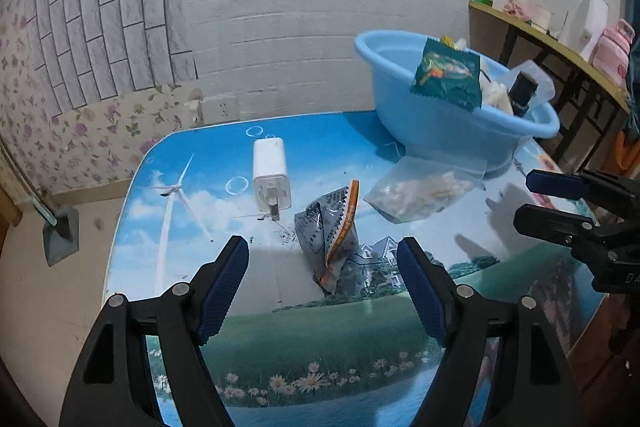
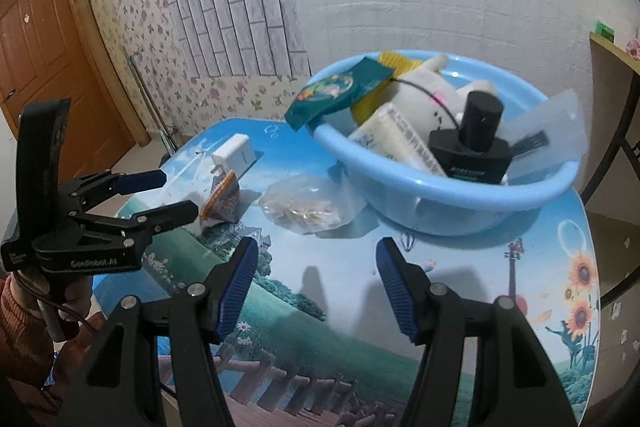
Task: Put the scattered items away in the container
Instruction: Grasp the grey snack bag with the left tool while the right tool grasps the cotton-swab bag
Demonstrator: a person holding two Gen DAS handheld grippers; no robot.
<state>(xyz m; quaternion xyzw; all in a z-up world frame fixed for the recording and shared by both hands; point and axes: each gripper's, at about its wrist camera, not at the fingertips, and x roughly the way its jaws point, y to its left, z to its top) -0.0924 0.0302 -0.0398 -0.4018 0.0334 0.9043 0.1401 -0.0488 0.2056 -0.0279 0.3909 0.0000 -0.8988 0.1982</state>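
Note:
A light blue basin (image 1: 440, 131) (image 2: 440, 203) stands at the table's far right, holding a green packet (image 1: 448, 75), a plush toy (image 2: 420, 83), a black bottle (image 2: 476, 147) and more. On the table lie a white charger (image 1: 269, 175) (image 2: 234, 155), a grey-orange snack wrapper (image 1: 332, 239) (image 2: 222, 201) and a clear bag of pale pieces (image 1: 416, 195) (image 2: 300, 207). My left gripper (image 1: 322, 267) (image 2: 180, 195) is open, just short of the wrapper. My right gripper (image 2: 316, 267) (image 1: 524, 199) is open and empty, near the clear bag and basin.
The table (image 1: 280, 327) has a printed landscape top and stands near the wall. A wooden shelf (image 1: 560, 47) with bottles stands at the right. A brown door (image 2: 44, 47) is at the left. A metal stand (image 1: 60, 231) sits on the floor.

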